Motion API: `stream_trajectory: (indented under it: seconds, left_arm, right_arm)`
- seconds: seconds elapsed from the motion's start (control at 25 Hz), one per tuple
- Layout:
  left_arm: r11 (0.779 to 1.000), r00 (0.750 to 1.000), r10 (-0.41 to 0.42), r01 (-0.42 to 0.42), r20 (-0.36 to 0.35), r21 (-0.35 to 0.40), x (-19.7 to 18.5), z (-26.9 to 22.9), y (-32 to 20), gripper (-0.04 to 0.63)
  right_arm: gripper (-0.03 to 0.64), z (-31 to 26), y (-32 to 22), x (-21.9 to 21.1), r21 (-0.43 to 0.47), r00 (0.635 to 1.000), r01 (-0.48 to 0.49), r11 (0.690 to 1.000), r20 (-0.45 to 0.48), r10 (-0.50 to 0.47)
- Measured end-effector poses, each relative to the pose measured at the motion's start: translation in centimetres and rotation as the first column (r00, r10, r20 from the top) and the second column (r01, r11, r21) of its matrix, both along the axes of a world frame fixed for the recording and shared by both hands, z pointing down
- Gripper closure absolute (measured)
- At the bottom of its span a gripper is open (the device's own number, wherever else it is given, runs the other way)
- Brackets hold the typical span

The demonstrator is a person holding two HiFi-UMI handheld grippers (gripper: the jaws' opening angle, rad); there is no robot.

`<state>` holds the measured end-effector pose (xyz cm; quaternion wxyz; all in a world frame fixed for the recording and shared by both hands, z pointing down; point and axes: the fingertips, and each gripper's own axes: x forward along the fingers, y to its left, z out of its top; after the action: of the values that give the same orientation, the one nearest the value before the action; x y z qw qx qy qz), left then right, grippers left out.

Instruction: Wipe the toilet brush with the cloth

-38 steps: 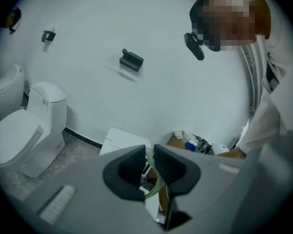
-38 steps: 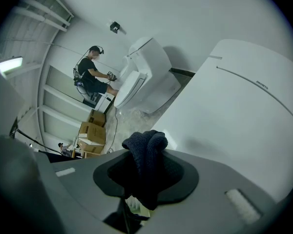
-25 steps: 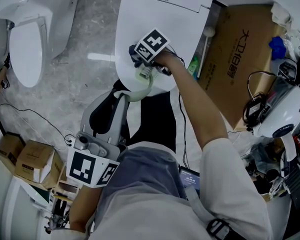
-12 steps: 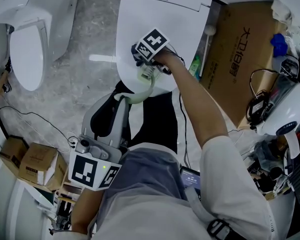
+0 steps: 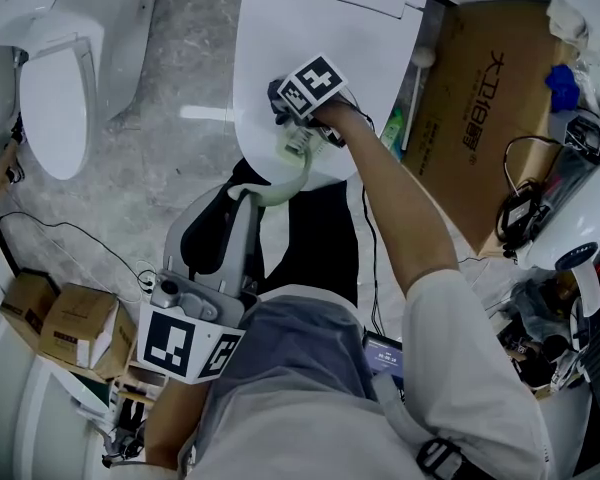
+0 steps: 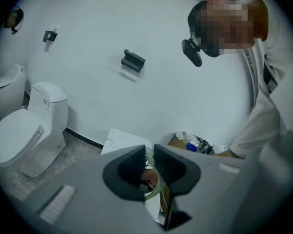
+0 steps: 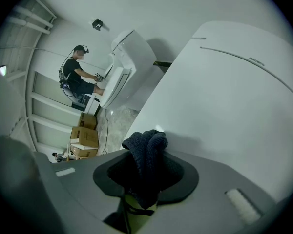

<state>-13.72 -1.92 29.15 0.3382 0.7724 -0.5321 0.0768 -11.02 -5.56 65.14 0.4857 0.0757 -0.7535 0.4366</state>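
In the head view a pale green toilet brush handle (image 5: 298, 171) curves over the front of a white closed toilet lid (image 5: 330, 38). My left gripper (image 5: 242, 194) reaches up from below and is shut on the lower end of this handle (image 6: 159, 189). My right gripper (image 5: 283, 105), under its marker cube, is shut on a dark blue cloth (image 7: 146, 162) at the handle's upper end. In the right gripper view a strip of the green handle (image 7: 136, 216) shows beneath the cloth. The brush head is hidden.
A second white toilet (image 5: 50, 78) stands at the left on a grey stone floor. A large cardboard box (image 5: 480, 98) lies right of the lid, with a green bottle (image 5: 388, 128) in the gap. Small cartons (image 5: 80, 318) and cables sit lower left; clutter fills the right edge.
My right gripper with the cloth has edged slightly up and right over the lid. The left gripper has hardly moved.
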Motion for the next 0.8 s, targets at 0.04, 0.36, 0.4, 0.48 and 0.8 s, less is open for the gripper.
stream_trajectory:
  seconds: [0.04,0.36,0.4,0.48,0.8]
  left_arm:
    - [1.000,1.000,-0.002,0.002,0.000,0.000,0.0,0.0,0.0,0.595]
    - [1.000,1.000,0.004,-0.004,0.017,0.012,0.0,0.1,-0.1,0.595]
    - [1.000,1.000,0.002,-0.002,0.016,0.012,0.0,0.1,-0.1,0.595]
    - [1.000,1.000,-0.009,0.009,0.015,0.010,-0.1,0.2,-0.2,0.595]
    - [1.000,1.000,-0.017,0.016,0.023,0.014,0.0,0.2,-0.2,0.595]
  right_arm:
    - [0.506,0.1,-0.2,0.1,0.005,1.000,-0.011,1.000,0.000,0.011]
    - [0.506,0.6,-1.0,1.6,0.006,0.988,-0.153,0.988,0.027,0.153]
    - [0.506,0.6,-1.1,1.7,0.007,0.985,-0.169,0.986,0.032,0.169]
    - [0.506,0.6,-1.3,2.1,0.016,0.980,-0.198,0.980,0.038,0.197]
    - [0.506,0.5,-1.7,3.7,0.029,0.938,-0.343,0.939,0.065,0.340]
